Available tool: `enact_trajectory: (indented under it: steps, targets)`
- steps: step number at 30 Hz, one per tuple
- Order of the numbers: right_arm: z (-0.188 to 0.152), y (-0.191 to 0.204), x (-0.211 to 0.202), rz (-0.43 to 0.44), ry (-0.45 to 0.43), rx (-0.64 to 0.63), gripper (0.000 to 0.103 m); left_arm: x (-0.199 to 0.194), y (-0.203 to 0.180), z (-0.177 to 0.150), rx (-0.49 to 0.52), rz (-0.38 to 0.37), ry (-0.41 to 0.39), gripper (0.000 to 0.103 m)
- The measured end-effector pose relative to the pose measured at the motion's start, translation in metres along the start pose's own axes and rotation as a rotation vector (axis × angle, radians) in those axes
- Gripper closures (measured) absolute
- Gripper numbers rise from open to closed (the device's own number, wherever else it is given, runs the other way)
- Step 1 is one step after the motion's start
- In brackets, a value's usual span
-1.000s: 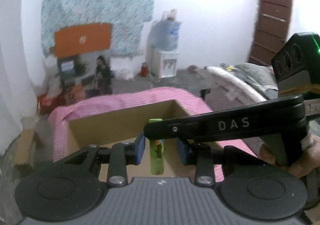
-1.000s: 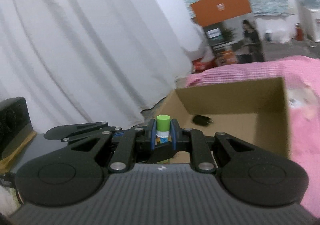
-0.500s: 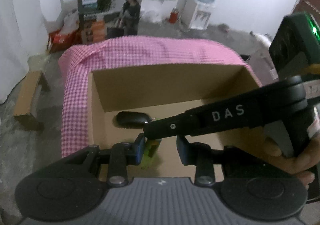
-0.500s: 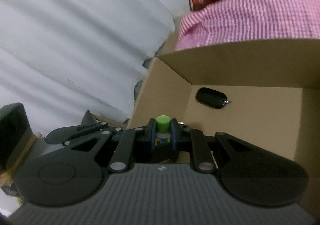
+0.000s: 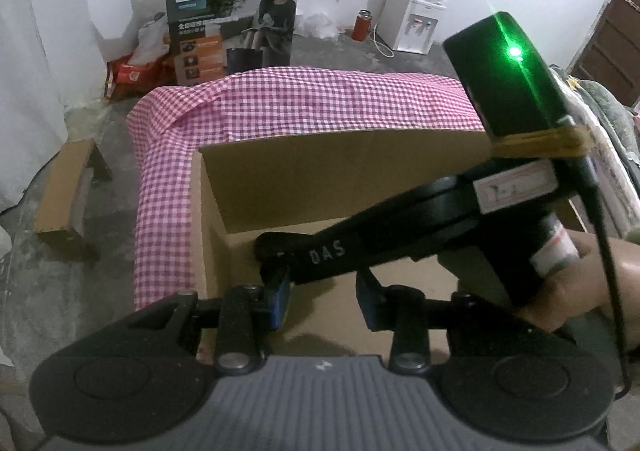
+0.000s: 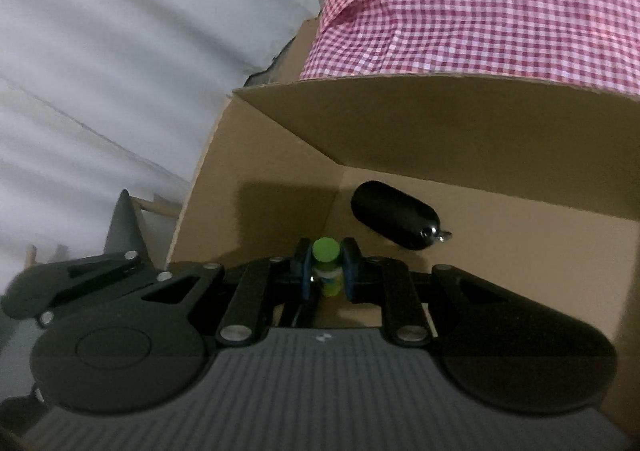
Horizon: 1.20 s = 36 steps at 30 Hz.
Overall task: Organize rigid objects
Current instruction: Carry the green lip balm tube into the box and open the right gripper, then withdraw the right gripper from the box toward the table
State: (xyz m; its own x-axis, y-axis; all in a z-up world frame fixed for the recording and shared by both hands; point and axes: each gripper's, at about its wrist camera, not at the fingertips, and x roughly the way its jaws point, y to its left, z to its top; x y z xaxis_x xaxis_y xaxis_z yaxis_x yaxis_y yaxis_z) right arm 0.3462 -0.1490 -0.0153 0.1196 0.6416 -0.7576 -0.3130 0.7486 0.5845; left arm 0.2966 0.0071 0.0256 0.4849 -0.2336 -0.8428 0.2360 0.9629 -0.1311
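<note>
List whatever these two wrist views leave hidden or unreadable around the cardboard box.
- Left wrist view: the right gripper's black arm crosses the brown cardboard box, hiding most of the black oval object and the floor beneath it.
- Left gripper, jaws opening with nothing visible between them.
- Right wrist view: the green-capped tube is clamped between blue pads; its label is too small to read.

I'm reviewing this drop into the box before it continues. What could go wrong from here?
1. The right gripper crosses just above the left gripper over the cardboard box; lowering either could knock them together.
2. The green-capped tube is pinched low in the box near the black oval object; released, it may roll against it.
3. The left jaws are opening with nothing visible between them.
</note>
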Motion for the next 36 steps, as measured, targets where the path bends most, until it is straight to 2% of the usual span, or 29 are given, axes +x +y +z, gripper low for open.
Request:
enact_trajectory:
  steps: [2,4,7,13,19,23,29,34,36]
  targets:
    - [0.004,0.0,0.004,-0.004,-0.001,-0.006,0.085,-0.001,0.002,-0.001,-0.005,0.004,-0.005,0.056]
    - [0.008,-0.002,0.003,-0.005,-0.014,-0.006,0.075,-0.005,0.002,-0.001,-0.004,0.005,-0.014,0.055]
    - [0.01,-0.003,-0.004,-0.003,-0.036,-0.005,0.069,-0.011,0.002,-0.003,-0.007,0.006,-0.027,0.047]
    - [0.006,-0.006,-0.036,0.026,-0.101,0.011,0.066,-0.034,-0.003,-0.007,-0.007,-0.008,-0.074,0.035]
    - [-0.026,-0.004,-0.101,0.046,-0.205,-0.008,0.064,-0.075,-0.016,-0.023,0.012,-0.015,-0.14,0.023]
    - [-0.07,0.002,-0.159,0.067,-0.298,-0.049,0.062,-0.107,-0.029,-0.041,0.042,-0.021,-0.193,0.015]
    - [-0.164,-0.003,-0.228,0.088,-0.429,-0.073,0.059,-0.142,-0.052,-0.083,0.097,-0.076,-0.245,0.006]
    - [-0.241,-0.015,-0.236,0.057,-0.458,-0.024,0.058,-0.141,-0.076,-0.126,0.149,-0.13,-0.221,0.004]
    - [-0.266,-0.019,-0.227,0.024,-0.451,-0.005,0.058,-0.13,-0.085,-0.145,0.174,-0.152,-0.176,0.003]
